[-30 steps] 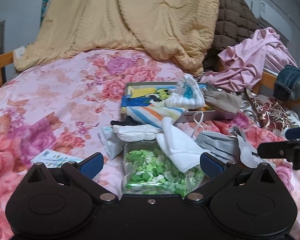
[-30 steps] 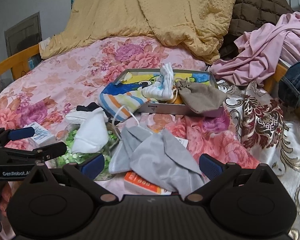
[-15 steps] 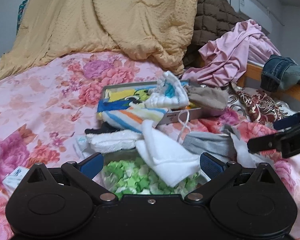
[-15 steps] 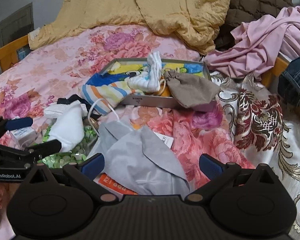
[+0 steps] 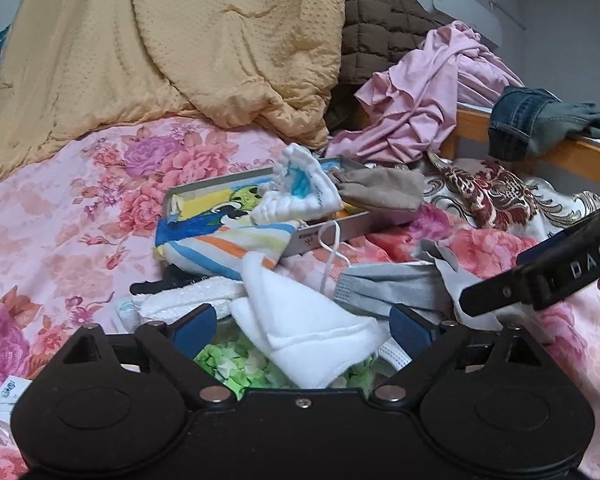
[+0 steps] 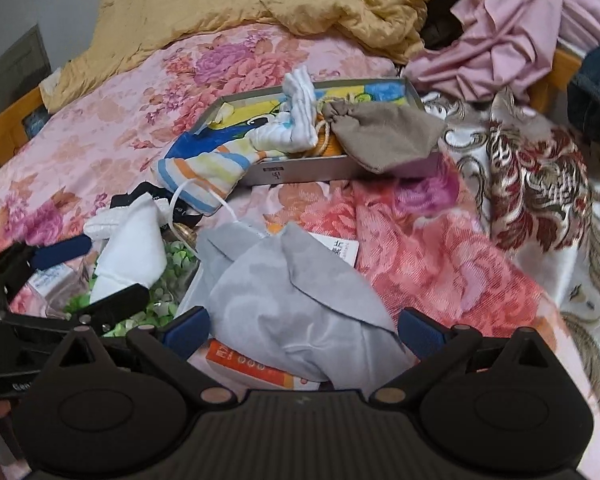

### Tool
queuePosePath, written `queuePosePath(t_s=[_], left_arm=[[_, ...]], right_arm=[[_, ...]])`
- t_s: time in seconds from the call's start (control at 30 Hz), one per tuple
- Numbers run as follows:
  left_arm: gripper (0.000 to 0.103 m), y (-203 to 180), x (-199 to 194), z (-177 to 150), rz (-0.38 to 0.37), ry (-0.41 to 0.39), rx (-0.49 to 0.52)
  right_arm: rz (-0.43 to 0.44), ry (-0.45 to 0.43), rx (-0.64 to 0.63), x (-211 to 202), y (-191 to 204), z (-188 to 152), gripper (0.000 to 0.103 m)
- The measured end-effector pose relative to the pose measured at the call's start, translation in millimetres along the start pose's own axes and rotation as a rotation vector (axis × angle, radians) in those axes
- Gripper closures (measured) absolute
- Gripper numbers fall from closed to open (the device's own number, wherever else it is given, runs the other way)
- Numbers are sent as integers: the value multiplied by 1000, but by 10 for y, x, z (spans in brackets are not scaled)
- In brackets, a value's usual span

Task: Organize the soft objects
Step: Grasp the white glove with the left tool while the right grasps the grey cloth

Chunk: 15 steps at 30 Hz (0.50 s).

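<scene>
A: Where is the white cloth (image 5: 300, 332)?
B: It lies folded between the left gripper (image 5: 302, 326)'s fingers, draped over a clear bag of green paper stars (image 5: 236, 364). The fingers are closing, but neither blue pad presses on it yet.

A: And the right gripper (image 6: 302, 332)?
B: Its fingers stand wide apart with a grey cloth (image 6: 292, 300) between them, nothing gripped. Under the cloth's near edge an orange packet (image 6: 248, 366) peeks out; the left view does not show that packet.

A: What lies beyond the fingers?
B: A shallow tin box (image 6: 332, 168) on the floral bed sheet (image 5: 60, 220), with a striped towel (image 6: 204, 172) hanging over its near corner, a white-and-blue sock (image 5: 300, 188) on top, and a brown pouch (image 6: 384, 136) spilling over the far end.

A: Does each view catch the other gripper?
B: Yes. The right view shows the left one's fingers either side of the white cloth; the left view shows one black finger at the right edge, over the grey cloth.

A: Further out?
B: A yellow quilt (image 5: 172, 40), pink garments (image 5: 428, 92), and jeans (image 5: 520, 120) on the wooden rail, seen fully only from the left.
</scene>
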<state>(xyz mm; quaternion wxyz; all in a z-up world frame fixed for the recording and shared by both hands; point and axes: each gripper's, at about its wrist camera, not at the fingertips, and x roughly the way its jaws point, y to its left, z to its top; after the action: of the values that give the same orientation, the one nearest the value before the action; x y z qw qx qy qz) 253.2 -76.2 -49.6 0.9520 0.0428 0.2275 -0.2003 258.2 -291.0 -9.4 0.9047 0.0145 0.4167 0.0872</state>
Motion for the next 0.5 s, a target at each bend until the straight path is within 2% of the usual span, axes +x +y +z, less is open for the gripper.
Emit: queuePosePath(t_s=[0.2, 0.27, 0.33, 0.5], left_arm=[[25, -2, 23, 10, -8, 16, -1], [32, -10, 25, 7, -12, 19, 8], [43, -19, 39, 0, -15, 31, 13], [48, 2, 54, -7, -10, 37, 11]], right_arm=[[37, 35, 28, 84, -5, -20, 13], [57, 45, 50, 101, -13, -26, 16], [82, 51, 73, 109, -23, -29, 16], [138, 56, 143, 128, -89, -29, 19]])
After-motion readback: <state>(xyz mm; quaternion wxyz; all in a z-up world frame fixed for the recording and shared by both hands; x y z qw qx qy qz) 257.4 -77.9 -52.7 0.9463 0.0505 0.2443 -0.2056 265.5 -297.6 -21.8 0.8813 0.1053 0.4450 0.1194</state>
